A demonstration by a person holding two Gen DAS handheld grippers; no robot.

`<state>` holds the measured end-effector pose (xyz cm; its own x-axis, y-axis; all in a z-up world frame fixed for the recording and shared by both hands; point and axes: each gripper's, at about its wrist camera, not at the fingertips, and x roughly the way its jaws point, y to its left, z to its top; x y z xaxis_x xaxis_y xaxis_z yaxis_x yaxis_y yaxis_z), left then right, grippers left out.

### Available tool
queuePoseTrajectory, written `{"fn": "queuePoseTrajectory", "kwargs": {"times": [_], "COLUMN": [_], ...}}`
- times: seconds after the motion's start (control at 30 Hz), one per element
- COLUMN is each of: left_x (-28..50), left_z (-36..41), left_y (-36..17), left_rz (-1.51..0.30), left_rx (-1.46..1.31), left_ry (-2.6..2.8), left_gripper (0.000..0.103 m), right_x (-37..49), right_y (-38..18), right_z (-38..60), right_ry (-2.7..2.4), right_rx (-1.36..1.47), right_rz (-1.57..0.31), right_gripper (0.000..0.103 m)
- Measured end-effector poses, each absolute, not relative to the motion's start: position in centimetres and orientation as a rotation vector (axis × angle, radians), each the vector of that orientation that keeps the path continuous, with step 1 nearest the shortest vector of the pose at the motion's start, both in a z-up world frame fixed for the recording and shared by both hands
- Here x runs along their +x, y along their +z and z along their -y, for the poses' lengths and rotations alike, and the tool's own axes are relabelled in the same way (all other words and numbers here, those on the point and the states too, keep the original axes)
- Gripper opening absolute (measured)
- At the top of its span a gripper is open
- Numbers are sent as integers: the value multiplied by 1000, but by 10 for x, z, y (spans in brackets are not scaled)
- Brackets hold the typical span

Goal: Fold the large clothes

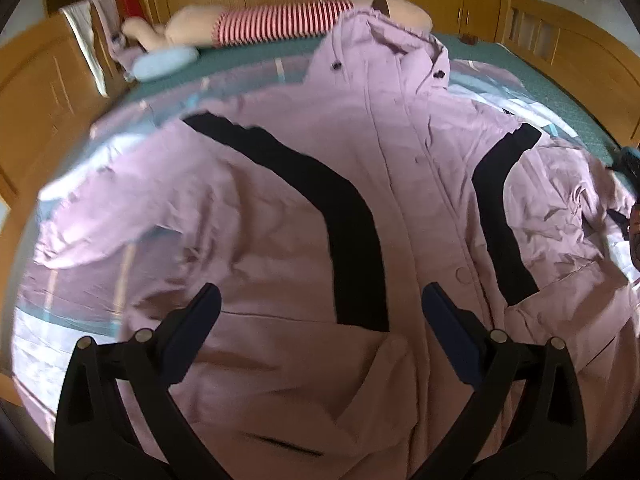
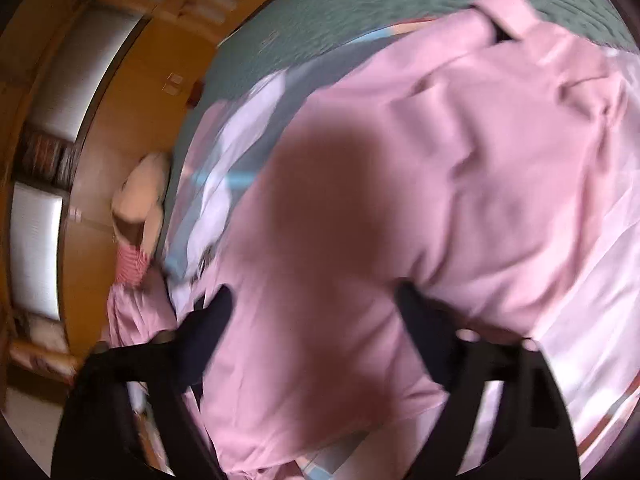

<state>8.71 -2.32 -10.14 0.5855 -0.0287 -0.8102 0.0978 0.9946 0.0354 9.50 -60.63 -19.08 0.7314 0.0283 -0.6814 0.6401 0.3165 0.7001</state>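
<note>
Both wrist views downward, close over jacket (image 1: 280, 208)

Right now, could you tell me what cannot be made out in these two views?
- Left wrist view: the pink jacket's hem is cut off by the bottom edge, behind the open left gripper.
- Left wrist view: a dark object is cut off by the right edge.
- Right wrist view: motion blur hides whether the right gripper touches the sleeve.

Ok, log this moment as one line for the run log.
stage: pre-fold | item: pink jacket with black stripes spread flat on bed | left gripper: open above jacket front | right gripper: open over pink sleeve, blurred
</note>
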Motion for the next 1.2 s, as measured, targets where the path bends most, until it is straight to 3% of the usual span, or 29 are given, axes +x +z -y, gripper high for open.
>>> {"fn": "queuePoseTrajectory", "kwargs": {"times": [0.13, 0.33, 0.57, 0.7, 0.93, 1.0, 1.03, 1.07, 1.13, 1.2], "left_x": [92, 92, 88, 89, 91, 91, 90, 90, 90, 91], "left_z": [24, 26, 38, 40, 43, 45, 46, 47, 46, 45], "left_y": [-111, -114, -119, -125, -132, -132, -131, -131, -131, -130], "left_rz": [-948, -962, -965, -975, -992, -989, -984, -981, -982, -981], "left_rx": [107, 110, 160, 177, 185, 192, 197, 201, 201, 193], "left_ry": [-63, -68, -80, -70, -73, -77, -77, -76, -74, -70], "left_gripper": [101, 101, 101, 101, 101, 101, 101, 101, 101, 101], "right_x": [78, 42, 28, 12, 29, 33, 30, 26, 21, 22], "right_y": [-195, -158, -180, -167, -184, -188, -190, -189, -172, -136], "right_z": [632, 653, 672, 670, 651, 663, 668, 670, 665, 648], "right_ry": [-436, -655, -664, -747, -601, -648, -687, -692, -659, -609], "right_rx": [1345, 1109, 1124, 1188, 1242, 1243, 1249, 1253, 1237, 1118], "right_rz": [-655, -694, -770, -673, -744, -712, -679, -643, -513, -415], "right_gripper": [78, 80, 80, 80, 80, 62, 28, 18, 8, 6]}}
